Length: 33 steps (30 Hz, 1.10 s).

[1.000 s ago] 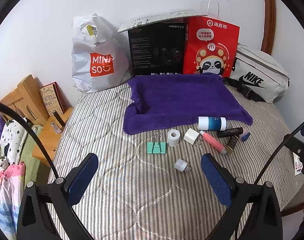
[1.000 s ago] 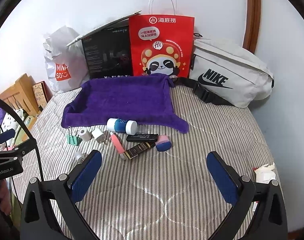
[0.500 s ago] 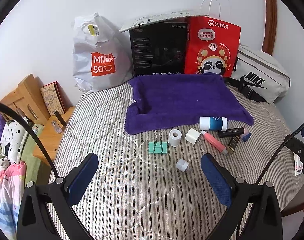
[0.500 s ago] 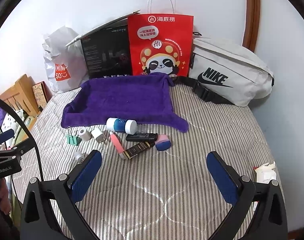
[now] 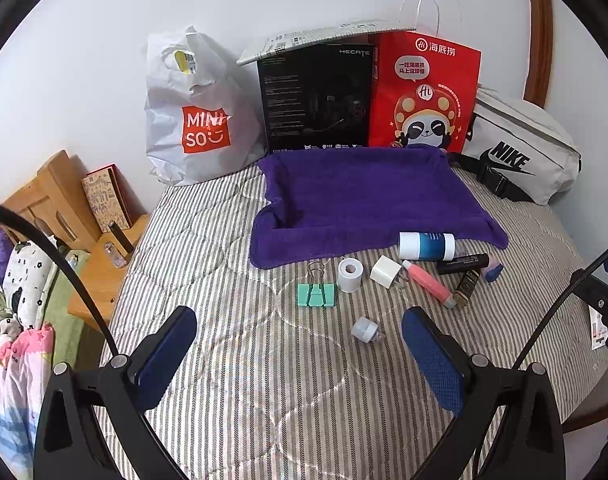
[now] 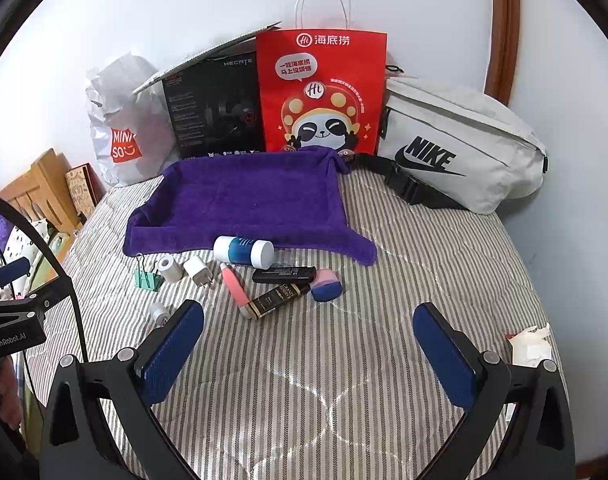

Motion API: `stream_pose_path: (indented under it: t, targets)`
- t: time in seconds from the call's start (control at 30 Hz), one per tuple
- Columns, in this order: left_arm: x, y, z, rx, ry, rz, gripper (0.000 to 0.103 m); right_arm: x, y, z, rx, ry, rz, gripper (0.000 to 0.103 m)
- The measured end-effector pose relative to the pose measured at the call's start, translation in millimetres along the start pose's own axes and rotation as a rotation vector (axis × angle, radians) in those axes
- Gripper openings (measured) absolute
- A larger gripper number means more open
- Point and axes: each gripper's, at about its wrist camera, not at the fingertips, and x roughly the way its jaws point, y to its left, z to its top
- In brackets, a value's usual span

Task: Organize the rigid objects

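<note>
Small items lie in a row on the striped mattress [image 5: 264, 360] before a purple towel [image 5: 363, 200]: a green binder clip [image 5: 315, 294], a white tape roll [image 5: 349, 275], a white plug [image 5: 385, 272], a blue-and-white bottle [image 5: 425, 246], a pink tube [image 5: 427, 284], a black tube [image 5: 461, 263], a black-gold tube [image 5: 465, 286] and a blue-pink piece [image 5: 492, 272]. A small grey plug [image 5: 365, 330] lies nearer. My left gripper [image 5: 300, 352] hovers open just short of that plug. My right gripper [image 6: 309, 354] is open, holding nothing, short of the black-gold tube [image 6: 278, 300].
Against the wall stand a white Miniso bag [image 5: 196, 120], a black box [image 5: 315, 100], a red paper bag [image 5: 423, 92] and a grey Nike pouch [image 5: 519, 152]. A wooden bedside stand [image 5: 64, 216] is left of the bed. Crumpled paper [image 6: 531, 344] lies at the right edge.
Both grippers drifted very slightly; the scene shifts a few pixels. No object has moved and both stay open.
</note>
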Motion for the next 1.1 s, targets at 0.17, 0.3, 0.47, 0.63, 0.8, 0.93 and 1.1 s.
stream_pose_path:
  t: [0.17, 0.3, 0.47, 0.63, 0.8, 0.93, 1.1]
  targets:
    - [-0.3, -1.8, -1.1, 0.007, 0.001, 0.005, 0.103, 0.2, 0.2, -0.1, 0.002, 0.000, -0.001, 0.103]
    - [-0.3, -2.1, -0.8, 0.006, 0.002, 0.004, 0.103, 0.4, 0.2, -0.1, 0.001, 0.002, -0.001, 0.103]
    - [-1.3, -3.8, -0.8, 0.009, 0.001, 0.005, 0.103, -0.7, -0.6, -0.1, 0.001, 0.000, -0.002, 0.103]
    - [-1.3, -4.2, -0.8, 0.010, 0.001, 0.008, 0.103, -0.6, -1.0, 0.6, 0.002, 0.001, -0.001, 0.103]
    - [-2.1, -5.6, -1.2, 0.011, 0.001, 0.008, 0.103, -1.5, -1.0, 0.2, 0.002, -0.002, -0.002, 0.103]
    - [-2.6, -5.7, -1.5, 0.011, -0.003, 0.007, 0.103, -1.6, -0.5, -0.2, 0.001, -0.002, -0.002, 0.103]
    - [0.8, -3.9, -0.3, 0.018, -0.002, 0.006, 0.103, -0.7, -2.0, -0.1, 0.007, -0.006, 0.001, 0.103]
